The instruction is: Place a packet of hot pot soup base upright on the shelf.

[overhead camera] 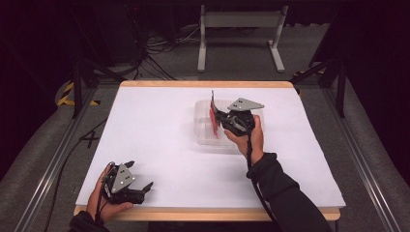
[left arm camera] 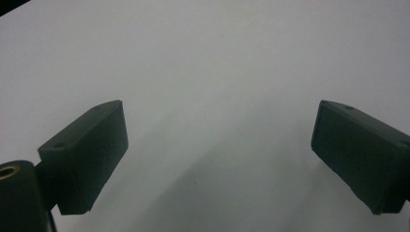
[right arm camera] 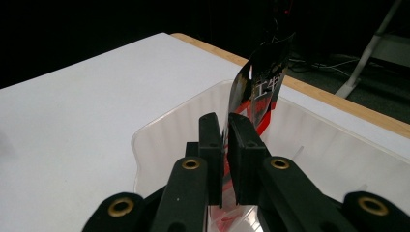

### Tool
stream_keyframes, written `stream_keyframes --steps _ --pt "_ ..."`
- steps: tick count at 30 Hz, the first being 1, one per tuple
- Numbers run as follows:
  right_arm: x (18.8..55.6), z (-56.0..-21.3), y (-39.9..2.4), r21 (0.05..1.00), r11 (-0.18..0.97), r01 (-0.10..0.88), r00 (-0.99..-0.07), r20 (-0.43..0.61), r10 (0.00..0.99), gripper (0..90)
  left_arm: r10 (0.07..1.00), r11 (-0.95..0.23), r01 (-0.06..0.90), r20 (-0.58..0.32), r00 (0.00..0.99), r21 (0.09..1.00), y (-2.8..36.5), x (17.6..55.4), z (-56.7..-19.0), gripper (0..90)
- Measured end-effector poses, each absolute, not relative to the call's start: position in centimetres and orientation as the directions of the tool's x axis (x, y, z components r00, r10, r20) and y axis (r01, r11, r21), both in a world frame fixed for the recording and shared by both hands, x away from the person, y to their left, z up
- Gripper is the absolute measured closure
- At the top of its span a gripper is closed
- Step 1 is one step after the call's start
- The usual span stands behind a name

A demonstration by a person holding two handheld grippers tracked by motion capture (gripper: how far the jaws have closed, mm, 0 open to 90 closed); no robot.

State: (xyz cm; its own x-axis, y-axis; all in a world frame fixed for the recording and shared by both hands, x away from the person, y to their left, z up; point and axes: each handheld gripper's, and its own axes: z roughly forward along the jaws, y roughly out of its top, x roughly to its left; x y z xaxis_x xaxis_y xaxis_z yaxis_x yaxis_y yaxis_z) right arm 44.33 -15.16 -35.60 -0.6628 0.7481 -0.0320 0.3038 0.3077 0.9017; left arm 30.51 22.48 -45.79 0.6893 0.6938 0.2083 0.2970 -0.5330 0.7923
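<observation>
The right claw [right arm camera: 225, 145] was pinching a red-and-black packet [right arm camera: 261, 87], which stood upright between its jaws over the clear plastic bin [right arm camera: 159, 130]. The bin sat mid-tabletop [overhead camera: 154, 125]. The left claw [overhead camera: 138, 186], jaws spread and empty, rested well apart at the near-left edge.

I count two hand-held black two-jaw grippers: my left gripper [overhead camera: 145, 187] near the front edge, my right gripper [overhead camera: 216, 116] farther out. Each has one grey three-cornered plate on top, so two plates, and each has two black jaws, four in all. One clear, ribbed plastic tub [overhead camera: 203, 133] sits on the table. One flat, glossy red-and-black packet [right arm camera: 258, 89] stands over it. There is one table, a white-topped board with a wooden edge [overhead camera: 159, 140]. Behind it on the grey floor stands one pale metal frame on two feet [overhead camera: 240, 21].
</observation>
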Motion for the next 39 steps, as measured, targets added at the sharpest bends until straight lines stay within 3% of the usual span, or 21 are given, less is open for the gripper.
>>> stream_keyframes --steps 39 --pt "42.4 -34.5 -17.6 0.887 0.375 0.270 -0.695 -0.091 0.714 75.2 0.700 -0.522 0.287 0.212 0.682 0.803 22.6 30.3 -45.6 6.6"
